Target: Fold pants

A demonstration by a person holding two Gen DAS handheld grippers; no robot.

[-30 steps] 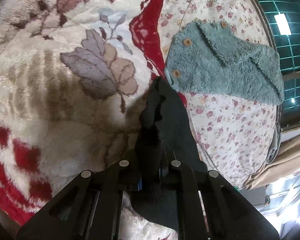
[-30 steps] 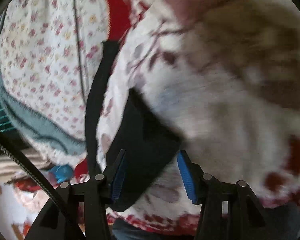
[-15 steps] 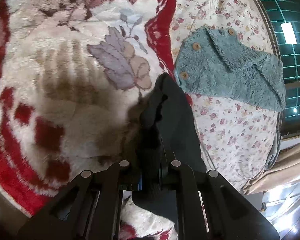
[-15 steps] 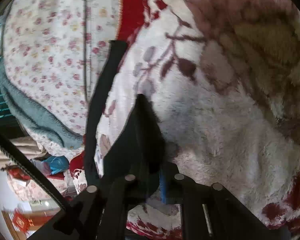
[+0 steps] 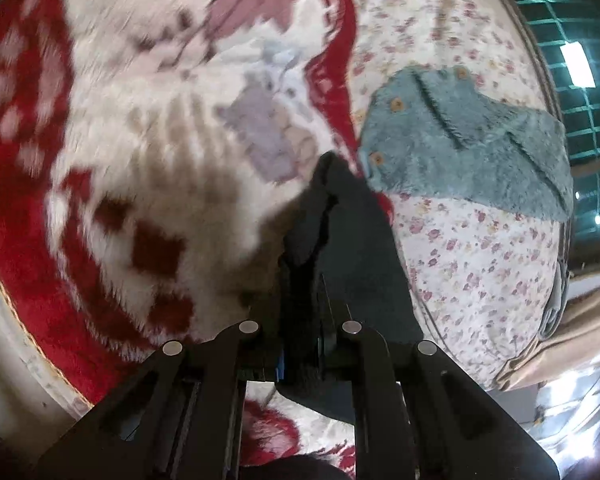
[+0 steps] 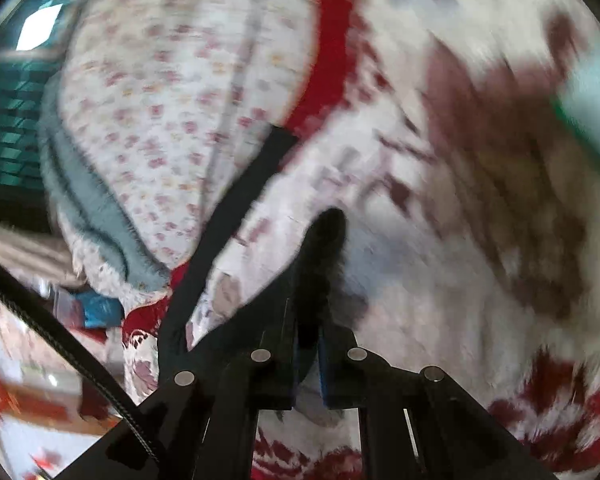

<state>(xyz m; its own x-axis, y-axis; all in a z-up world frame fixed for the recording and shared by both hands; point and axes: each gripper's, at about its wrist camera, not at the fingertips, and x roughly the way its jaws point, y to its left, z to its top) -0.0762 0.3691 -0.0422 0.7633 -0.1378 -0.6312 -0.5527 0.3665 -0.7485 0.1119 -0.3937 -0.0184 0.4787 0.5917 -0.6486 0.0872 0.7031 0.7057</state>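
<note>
Since a second ago the right gripper (image 6: 308,344) has clamped onto the pants (image 5: 352,248) and lifted. Blanket (image 5: 148,160) fills both views; the dark pants hang over it, an edge pinched in each gripper, the left gripper (image 5: 300,336) clenched too. No fold shows yet; the carry-over and laying flat remain.

At lower centre the right gripper (image 6: 309,354) pinches dark pants (image 6: 320,248) over a blurred, seemingly plush red-and-white blanket (image 6: 440,280).
</note>
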